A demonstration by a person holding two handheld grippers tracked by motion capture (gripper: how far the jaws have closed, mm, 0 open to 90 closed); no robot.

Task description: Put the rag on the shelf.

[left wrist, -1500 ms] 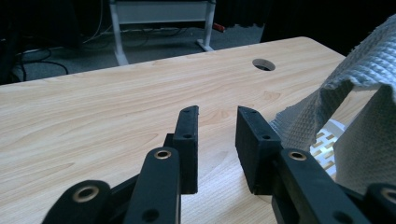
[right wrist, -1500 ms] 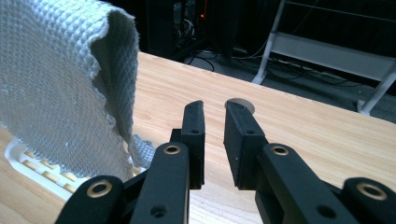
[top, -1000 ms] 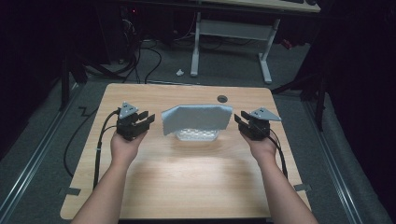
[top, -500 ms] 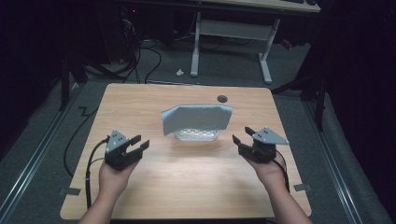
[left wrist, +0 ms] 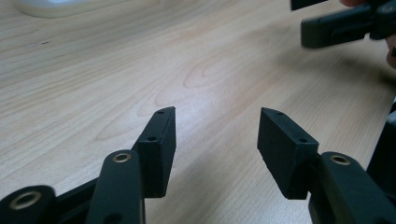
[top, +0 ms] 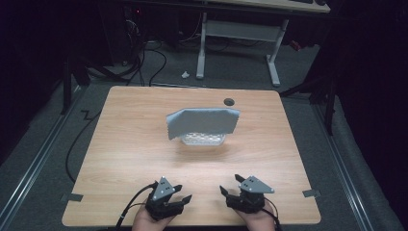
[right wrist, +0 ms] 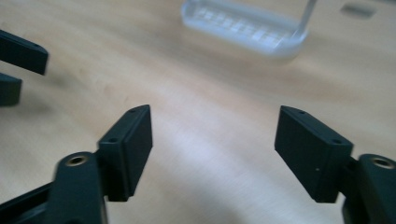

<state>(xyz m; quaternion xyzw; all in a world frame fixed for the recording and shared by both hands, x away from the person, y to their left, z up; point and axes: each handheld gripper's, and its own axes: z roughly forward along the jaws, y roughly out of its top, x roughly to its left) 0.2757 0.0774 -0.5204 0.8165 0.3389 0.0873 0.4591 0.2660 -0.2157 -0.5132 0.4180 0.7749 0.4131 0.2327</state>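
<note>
Since the earlier frames we have drawn both grippers back from the sides of the grey cloth (top: 203, 121) to the bottom edge of the high view, and the jaws of both have just been opening, with nothing between them. Our left gripper (top: 179, 193) now sits at the lower left of centre and our right gripper (top: 230, 186) at the lower right of centre, near each other and well apart from the cloth.

From above, we see the cloth in the middle of the frame, draped over a clear plastic tray (top: 203, 139) so that it stands up like a small tent, with the tray's front edge showing beneath it. Both rest on the wooden table (top: 120, 144), and a dark round hole (top: 229, 101) lies just above and to the right of the cloth.

Looking along our left gripper (left wrist: 215, 116), we find its two black jaws spread wide over bare wood grain, a detail the high view is too small to give. At the upper right of that frame the jaws of our other gripper (left wrist: 336, 25) come in, and a pale blurred edge sits at the upper left.

Our right gripper view shows its own jaws (right wrist: 212, 114) spread just as wide and empty. It gives the tray (right wrist: 243, 25) a closer look at the top centre, with ribbing visible through the clear plastic, and the left gripper's jaws (right wrist: 18, 60) at the far left.
</note>
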